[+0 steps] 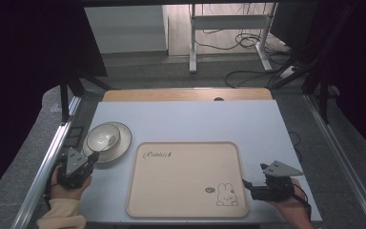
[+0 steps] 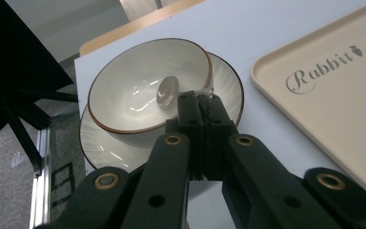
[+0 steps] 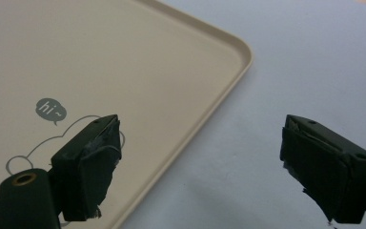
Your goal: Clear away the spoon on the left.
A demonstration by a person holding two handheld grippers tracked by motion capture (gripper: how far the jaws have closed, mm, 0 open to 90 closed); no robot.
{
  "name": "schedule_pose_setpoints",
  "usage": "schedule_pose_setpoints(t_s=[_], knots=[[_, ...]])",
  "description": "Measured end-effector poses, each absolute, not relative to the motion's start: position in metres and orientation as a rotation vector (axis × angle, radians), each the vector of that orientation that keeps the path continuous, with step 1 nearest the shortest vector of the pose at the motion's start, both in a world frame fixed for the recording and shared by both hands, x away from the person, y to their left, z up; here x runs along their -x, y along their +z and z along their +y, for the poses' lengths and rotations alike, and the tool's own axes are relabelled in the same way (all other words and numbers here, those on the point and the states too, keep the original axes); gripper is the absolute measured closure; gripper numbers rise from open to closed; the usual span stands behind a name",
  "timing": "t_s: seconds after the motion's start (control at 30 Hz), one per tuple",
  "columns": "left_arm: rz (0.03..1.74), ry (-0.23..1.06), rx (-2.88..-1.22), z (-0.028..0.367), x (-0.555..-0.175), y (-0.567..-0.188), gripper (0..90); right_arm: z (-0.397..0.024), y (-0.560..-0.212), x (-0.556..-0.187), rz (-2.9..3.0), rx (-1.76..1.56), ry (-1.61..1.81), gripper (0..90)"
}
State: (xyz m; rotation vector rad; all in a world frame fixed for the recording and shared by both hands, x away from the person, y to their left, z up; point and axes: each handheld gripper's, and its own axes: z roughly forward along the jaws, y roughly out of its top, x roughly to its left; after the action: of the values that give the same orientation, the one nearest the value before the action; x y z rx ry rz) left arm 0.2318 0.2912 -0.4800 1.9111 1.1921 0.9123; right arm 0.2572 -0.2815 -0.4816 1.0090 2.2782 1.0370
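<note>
a table covered in pale blue-grey sheet (image 1: 186, 119) is seen from above; a large beige rectangular plastic tray with rounded corners, printed with the word "rabbit" and a small cartoon rabbit (image 1: 187, 179), lies at the middle of it, with nothing on it. at about nine o'clock from the tray, just beside its far left corner but apart from it, a small cream ceramic bowl with a thin brown rim (image 1: 103, 138) is stacked on a wider cream ribbed plate with a dark rim (image 1: 121, 143); both sit near the left edge of the table.

the left gripper (image 1: 93, 156), held in a hand with a cream sleeve, is placed at the six o'clock edge of the bowl; in the left gripper view its black jaws are pressed together at the bowl's near rim (image 2: 200, 102); the rim appears to be pinched between the pads, though the contact itself is partly hidden. the bowl is judged not yet lifted, as it rests level in the plate.

the right gripper (image 1: 244, 183) is held at about four o'clock of the tray, at its right edge; in the right gripper view its jaws are spread wide, one over the tray's printed corner (image 3: 138, 95), the other over bare table, and nothing is gripped.

the work is judged to be at its start: a grasp made on the bowl; carrying it over and setting it on the tray remain to be done. the tray's raised lip lies between bowl and tray floor; otherwise the way is open. beyond the table, at twelve o'clock, a floor with loose cables and a white metal frame (image 1: 228, 28) is seen.
</note>
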Motion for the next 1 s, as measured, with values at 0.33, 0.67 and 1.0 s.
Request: schedule_pose_setpoints(t_s=[0.33,0.67,1.0], knots=[[1.192,0.926,-1.887,0.293,-0.232,-0.478,90.0,-0.281,-0.482,-0.258,2.280,-1.006,1.034,14.0],[1.191,0.964,-1.840,0.296,-0.229,-0.472,90.0,-0.282,-0.482,-0.257,2.277,-1.005,1.036,14.1],[1.175,1.003,-1.790,0.296,-0.224,-0.465,90.0,-0.282,-0.482,-0.257,2.272,-0.998,1.036,14.0]])
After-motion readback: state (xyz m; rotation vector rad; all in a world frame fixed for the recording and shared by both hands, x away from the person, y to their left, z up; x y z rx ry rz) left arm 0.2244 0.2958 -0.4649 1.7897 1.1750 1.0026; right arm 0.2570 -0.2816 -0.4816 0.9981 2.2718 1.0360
